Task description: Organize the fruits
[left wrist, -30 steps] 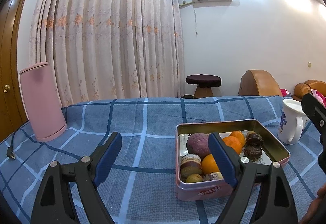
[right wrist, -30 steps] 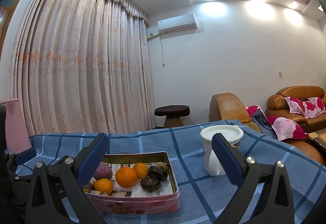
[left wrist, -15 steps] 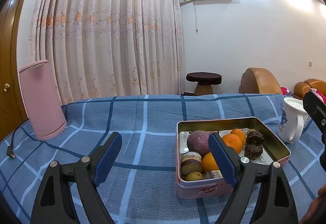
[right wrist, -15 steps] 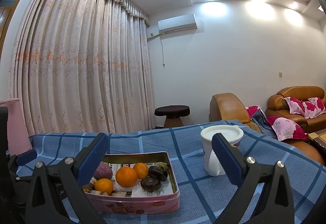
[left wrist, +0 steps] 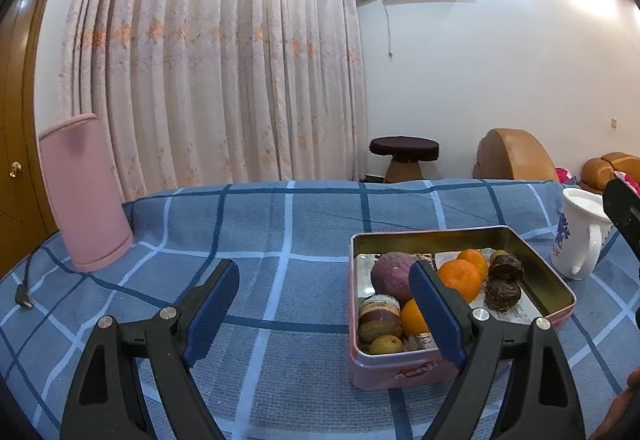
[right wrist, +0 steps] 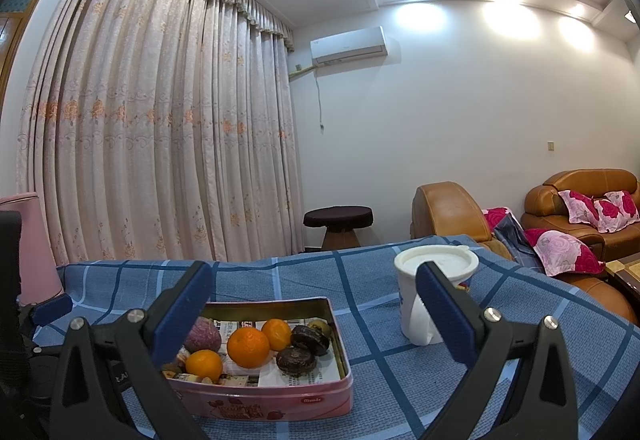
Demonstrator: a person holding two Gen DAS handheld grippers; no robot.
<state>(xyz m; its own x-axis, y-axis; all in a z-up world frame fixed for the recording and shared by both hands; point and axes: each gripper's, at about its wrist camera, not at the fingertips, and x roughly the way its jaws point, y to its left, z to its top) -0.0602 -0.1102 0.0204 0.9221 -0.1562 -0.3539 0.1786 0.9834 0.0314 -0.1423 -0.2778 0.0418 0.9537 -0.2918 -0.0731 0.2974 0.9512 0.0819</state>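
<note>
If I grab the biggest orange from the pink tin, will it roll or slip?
The biggest orange looks round, so it would probably roll if nudged. Its dimpled peel likely grips the padded fingers. It sits loose on paper in the pink tin, apparently free to lift.

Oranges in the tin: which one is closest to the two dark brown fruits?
The orange at the back of the tin, beside the dark brown fruits; the other two lie further left.

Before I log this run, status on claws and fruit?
Both claws, left and right, open, empty. Fruit in pink tin. White jug beside it; nothing blocking.
</note>
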